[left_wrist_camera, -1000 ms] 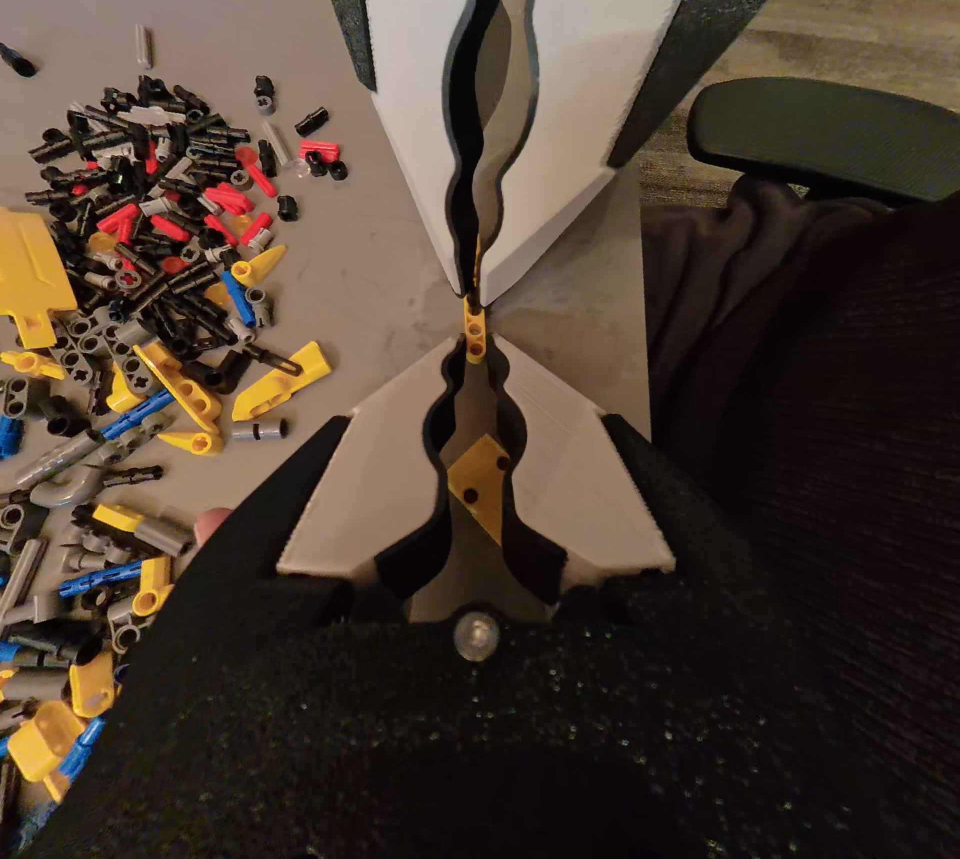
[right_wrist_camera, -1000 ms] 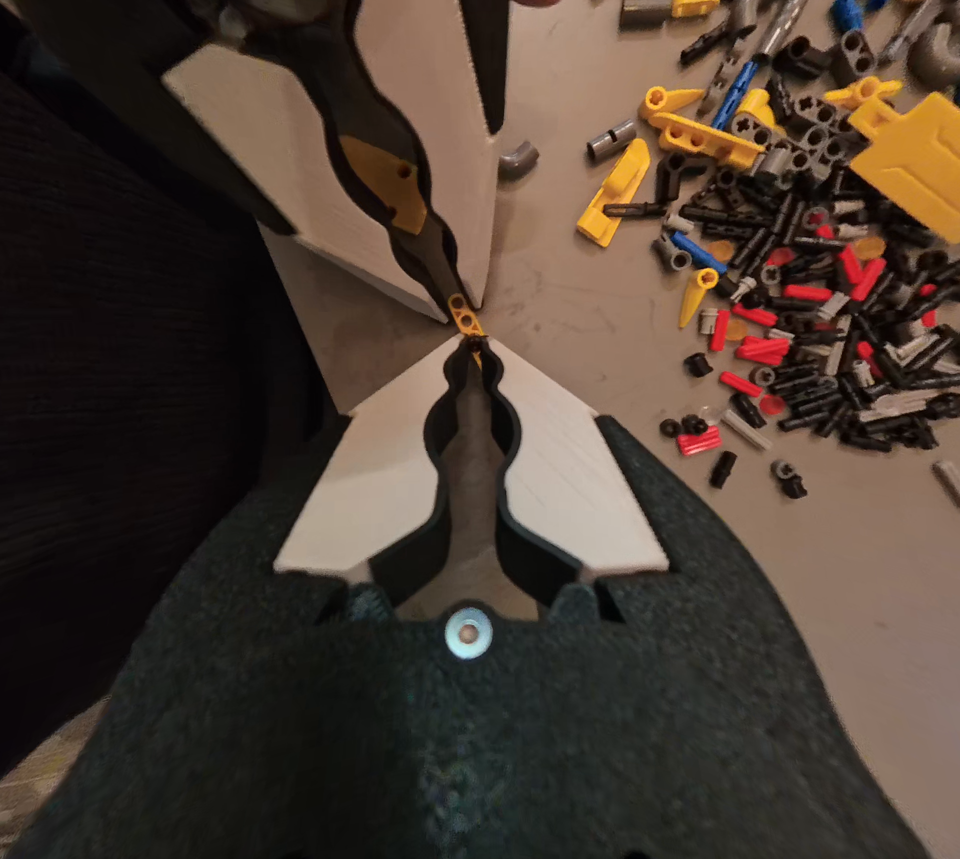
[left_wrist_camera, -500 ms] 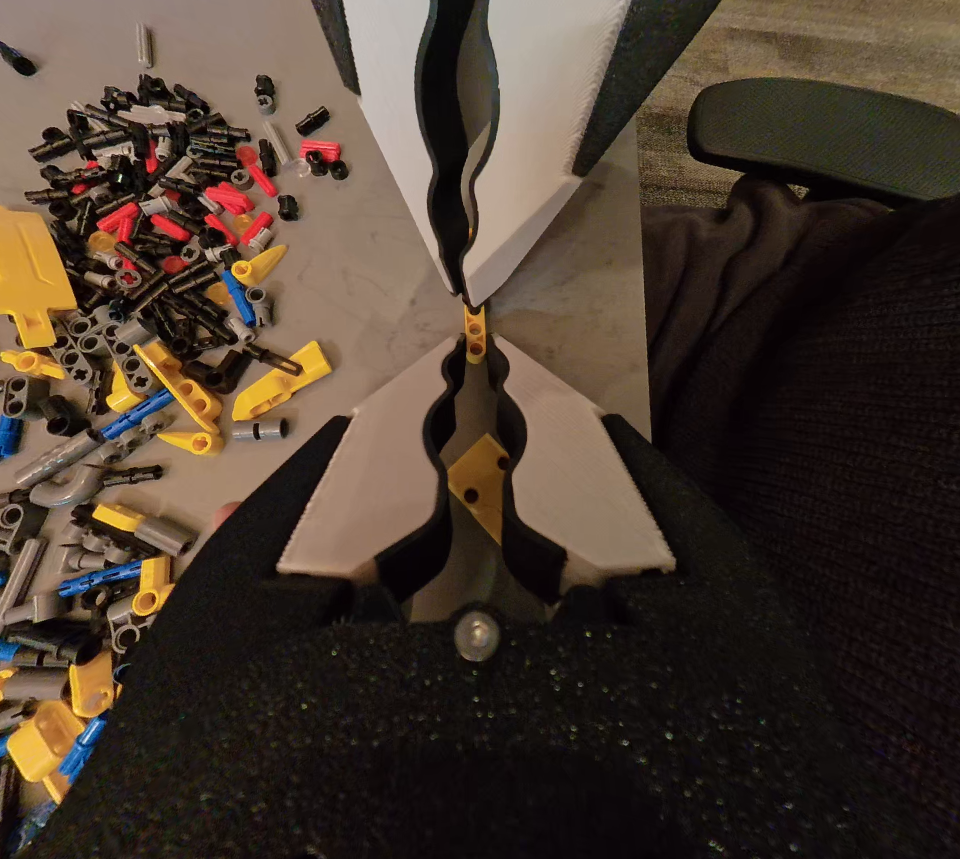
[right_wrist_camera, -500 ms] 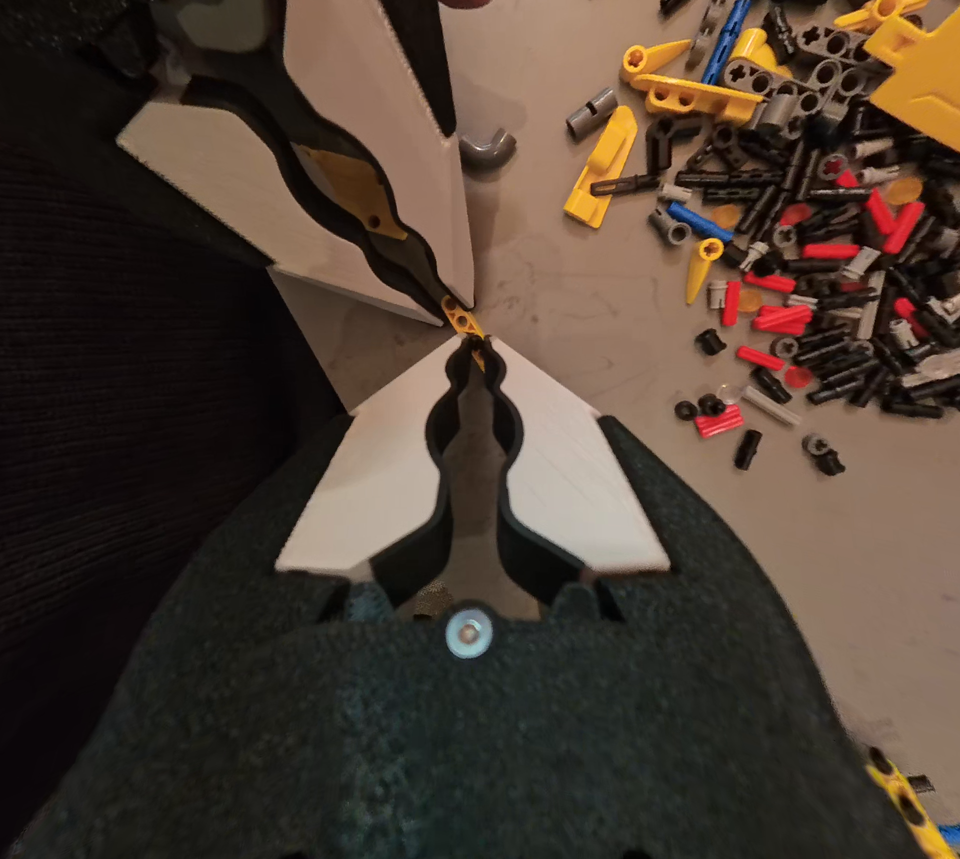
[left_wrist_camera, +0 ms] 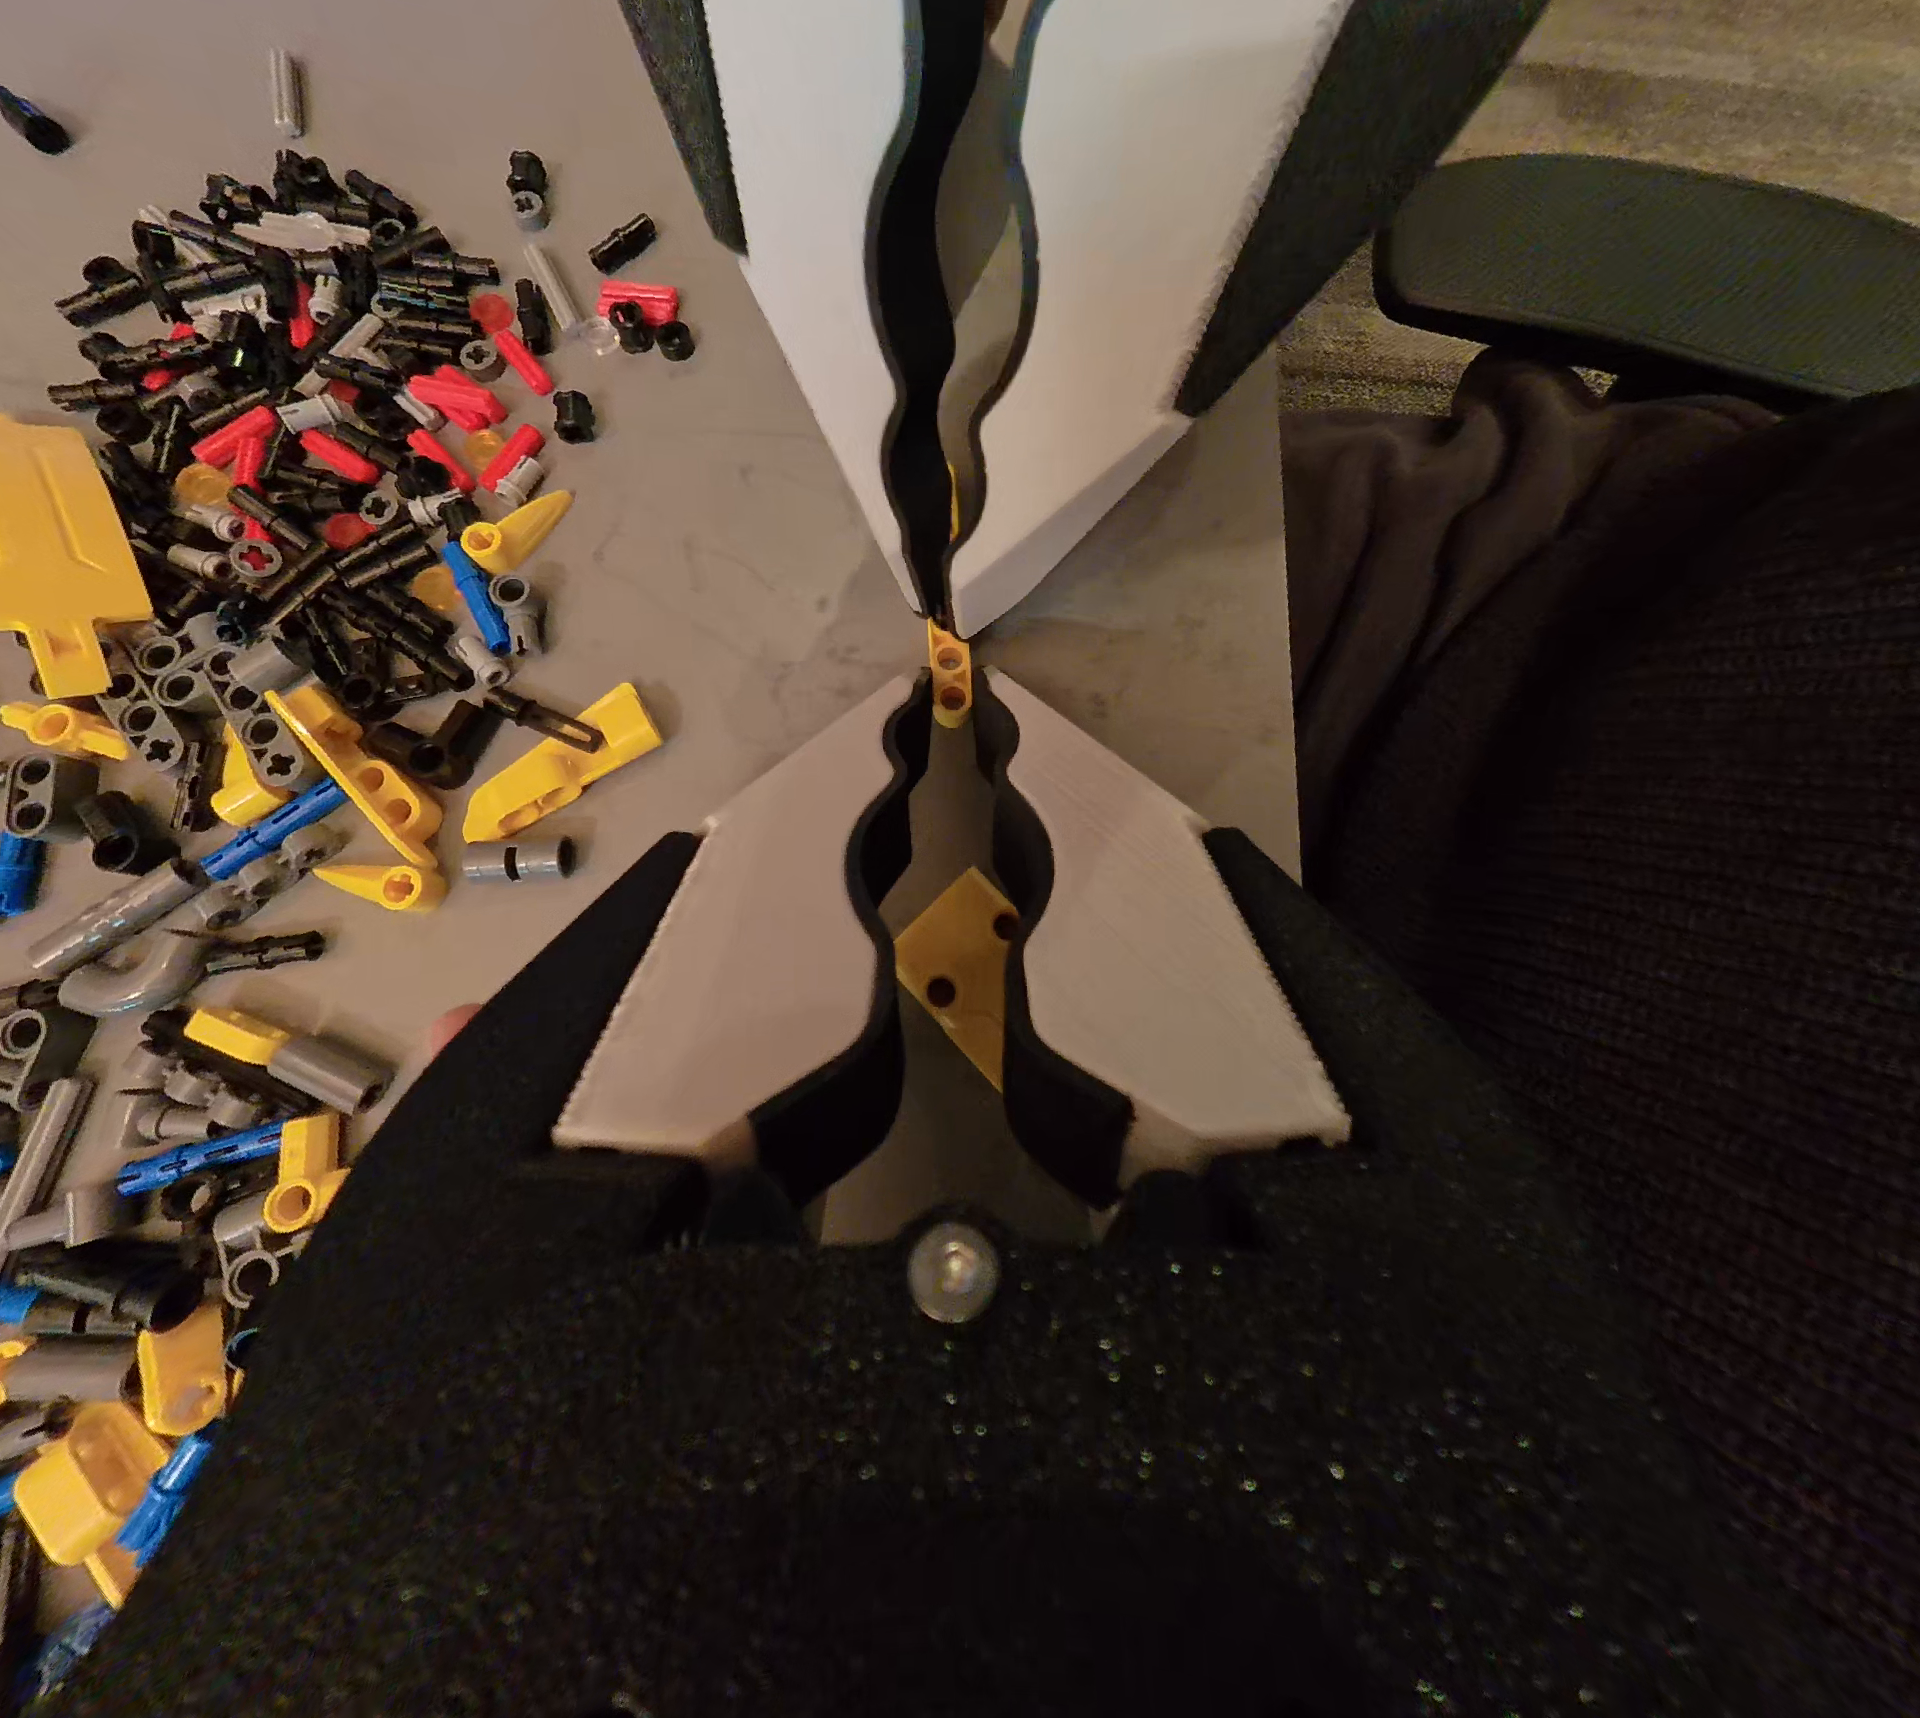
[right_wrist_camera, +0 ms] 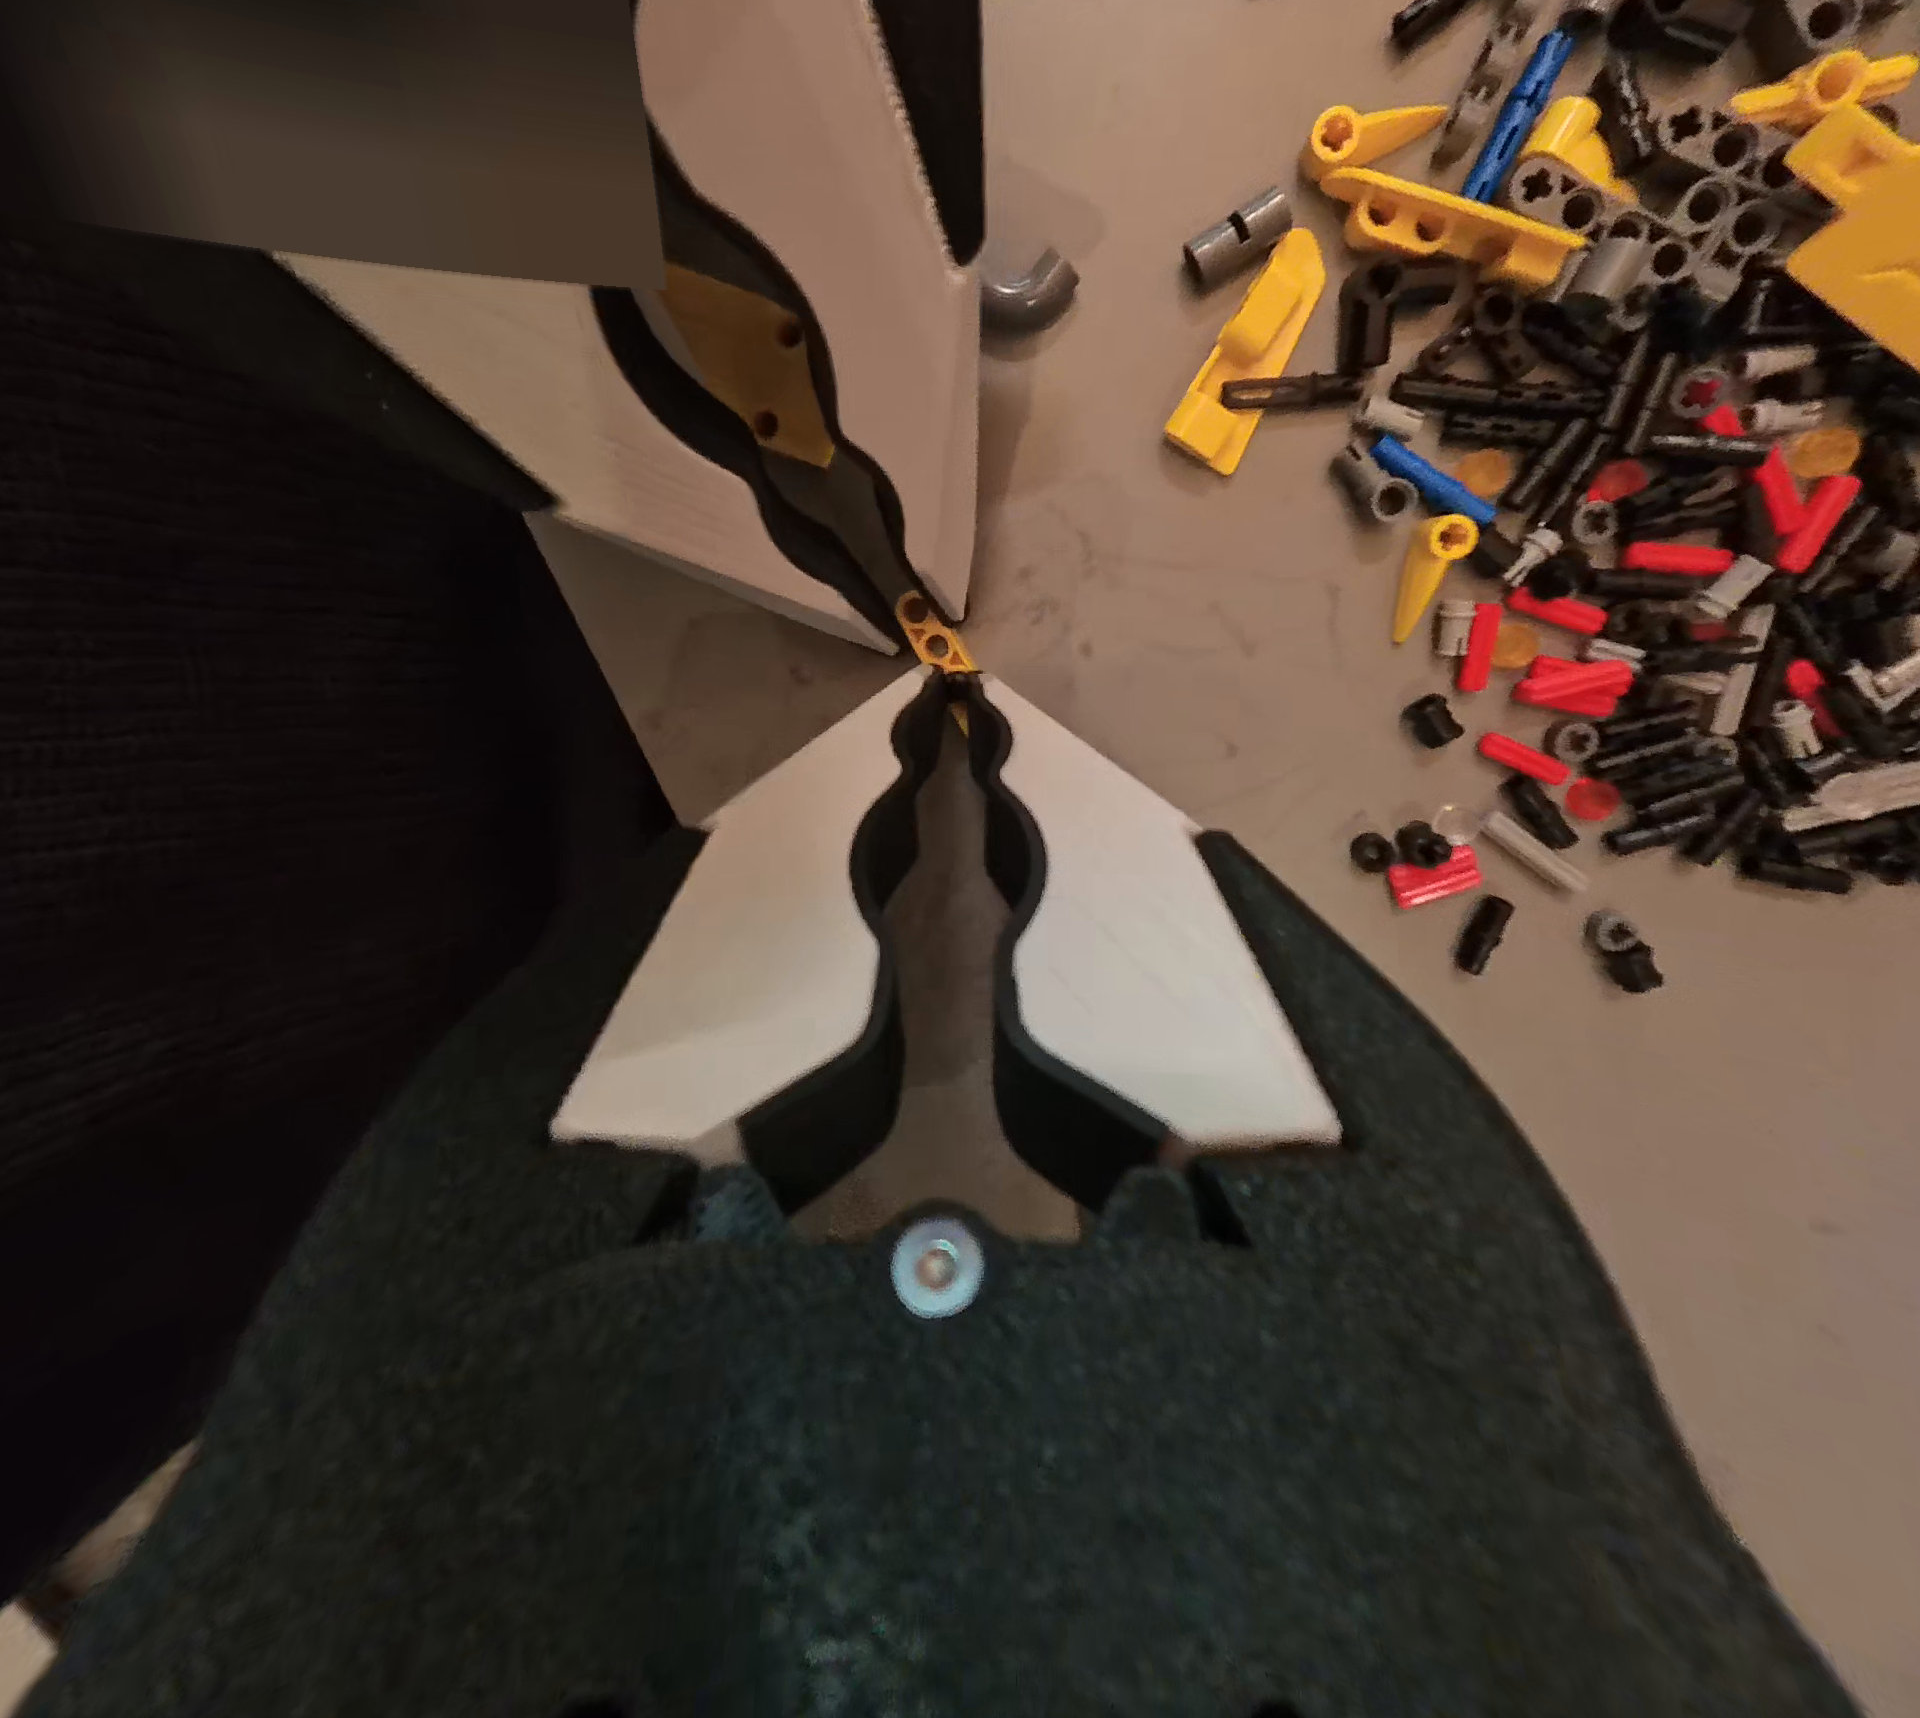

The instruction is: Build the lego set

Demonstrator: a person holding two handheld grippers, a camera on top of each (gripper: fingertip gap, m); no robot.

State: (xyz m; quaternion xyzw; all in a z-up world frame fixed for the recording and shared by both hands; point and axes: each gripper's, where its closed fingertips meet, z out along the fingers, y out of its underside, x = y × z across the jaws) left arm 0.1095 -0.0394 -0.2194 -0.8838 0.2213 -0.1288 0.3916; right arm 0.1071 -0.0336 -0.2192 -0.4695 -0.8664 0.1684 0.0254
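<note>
My left gripper [left_wrist_camera: 951,697] is shut on a yellow piece. Its wide flat part [left_wrist_camera: 961,972] sits between the fingers and its thin holed beam end [left_wrist_camera: 950,671] sticks out past the tips. My right gripper [right_wrist_camera: 951,694] meets it tip to tip, shut on the far end of that yellow beam [right_wrist_camera: 933,632]. A sliver of yellow [right_wrist_camera: 961,718] shows between its pads. I cannot tell whether this is one piece or two joined. Both grippers hover above the grey table [left_wrist_camera: 727,577]. The right gripper also shows in the left wrist view [left_wrist_camera: 940,614], and the left gripper in the right wrist view [right_wrist_camera: 914,603].
A pile of small black, red, yellow, blue and grey building parts [left_wrist_camera: 291,525] lies on the table; it also shows in the right wrist view [right_wrist_camera: 1662,473]. A grey elbow part [right_wrist_camera: 1023,292] lies near the grippers. The table edge [left_wrist_camera: 1288,629], a person's dark clothing [left_wrist_camera: 1610,837] and a chair armrest [left_wrist_camera: 1662,266] are close by. The tips of both grippers are at nearly the same place.
The two grippers stay tip to tip on the yellow piece. The right gripper has tilted and swung about the joint, so the left gripper looks more upright and the pile has shifted in its view.
</note>
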